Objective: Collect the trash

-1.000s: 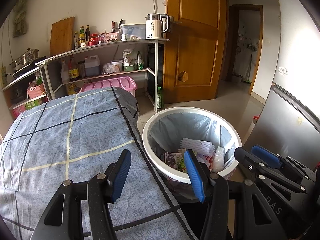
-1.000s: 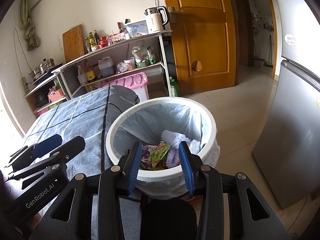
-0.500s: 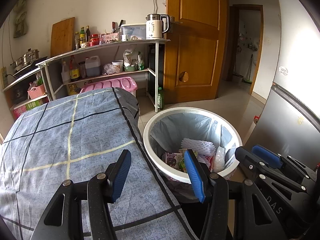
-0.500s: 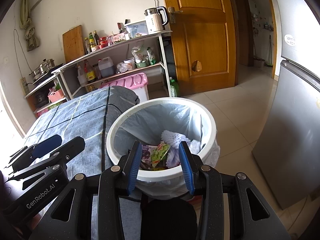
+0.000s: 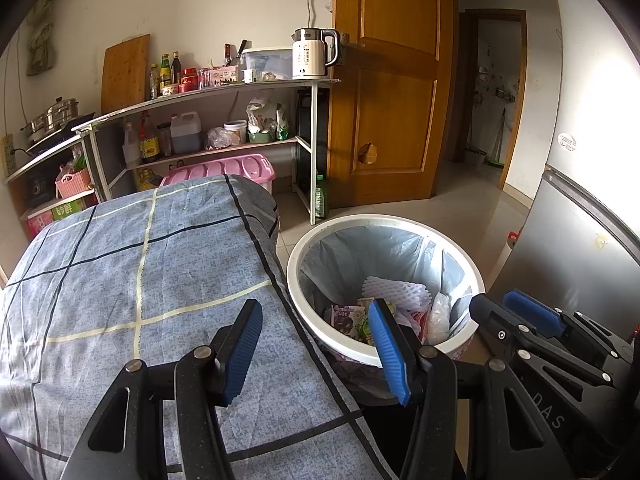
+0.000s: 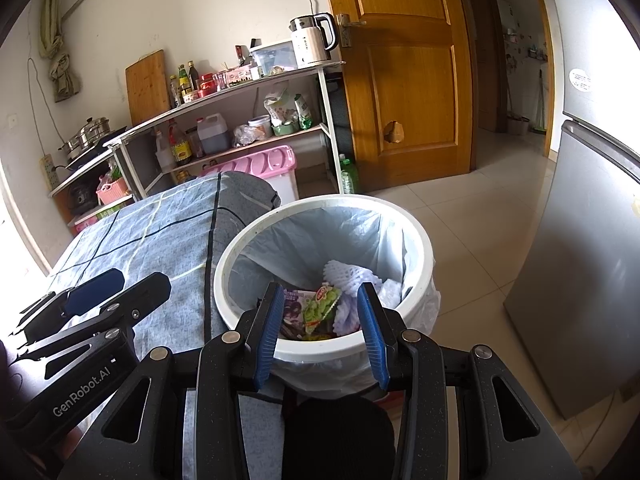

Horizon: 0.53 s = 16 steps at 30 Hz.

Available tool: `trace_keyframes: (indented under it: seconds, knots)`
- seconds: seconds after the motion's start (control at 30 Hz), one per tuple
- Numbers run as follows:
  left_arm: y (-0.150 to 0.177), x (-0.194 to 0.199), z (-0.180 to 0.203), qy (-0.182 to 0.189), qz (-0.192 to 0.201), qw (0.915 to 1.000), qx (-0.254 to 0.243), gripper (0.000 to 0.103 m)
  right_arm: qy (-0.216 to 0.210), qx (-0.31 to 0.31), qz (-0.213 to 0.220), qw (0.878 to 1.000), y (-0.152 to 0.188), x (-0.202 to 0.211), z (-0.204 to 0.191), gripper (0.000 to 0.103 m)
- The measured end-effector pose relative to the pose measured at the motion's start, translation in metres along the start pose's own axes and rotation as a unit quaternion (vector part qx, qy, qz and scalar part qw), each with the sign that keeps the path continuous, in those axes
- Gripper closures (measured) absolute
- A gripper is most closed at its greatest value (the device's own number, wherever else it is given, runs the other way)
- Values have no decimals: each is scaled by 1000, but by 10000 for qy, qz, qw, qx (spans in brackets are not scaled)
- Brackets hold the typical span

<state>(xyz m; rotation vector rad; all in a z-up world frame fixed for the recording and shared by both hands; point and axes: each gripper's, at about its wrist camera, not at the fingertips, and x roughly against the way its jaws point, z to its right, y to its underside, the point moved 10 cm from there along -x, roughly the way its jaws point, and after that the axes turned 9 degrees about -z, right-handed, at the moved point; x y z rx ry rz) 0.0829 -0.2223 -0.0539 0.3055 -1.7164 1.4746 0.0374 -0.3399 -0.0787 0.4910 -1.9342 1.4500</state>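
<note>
Trash (image 6: pixel 320 308) is seen gathered inside the white bin (image 6: pixel 420 248), which is lined with a pale bag and stands on the floor just beside the tabletop (image 5: pixel 120 260) covered in a blue checked cloth; snack wrappers and a white foam net lie in it. No litter is visible on the cloth. The left gripper (image 5: pixel 316 346) is held over the cloth's edge, jaws parted and empty; the right gripper (image 6: pixel 320 330) is held before the bin's near rim, jaws likewise parted with nothing between them. Collection is judged finished or nearly so. Should more remain out of view, it would first have to be located.
</note>
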Motion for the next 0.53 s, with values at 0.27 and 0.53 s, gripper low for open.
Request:
trace_keyframes:
  seconds: [0.27,0.53]
  knots:
    - [0,-1,0,19,-31,10000,-9,48,-6,-4,-1,10000,0,0,0,64]
    - [1,-1,0,36,-37,10000,-8,48,-5,-33,-5,10000,4,-1,1,64]
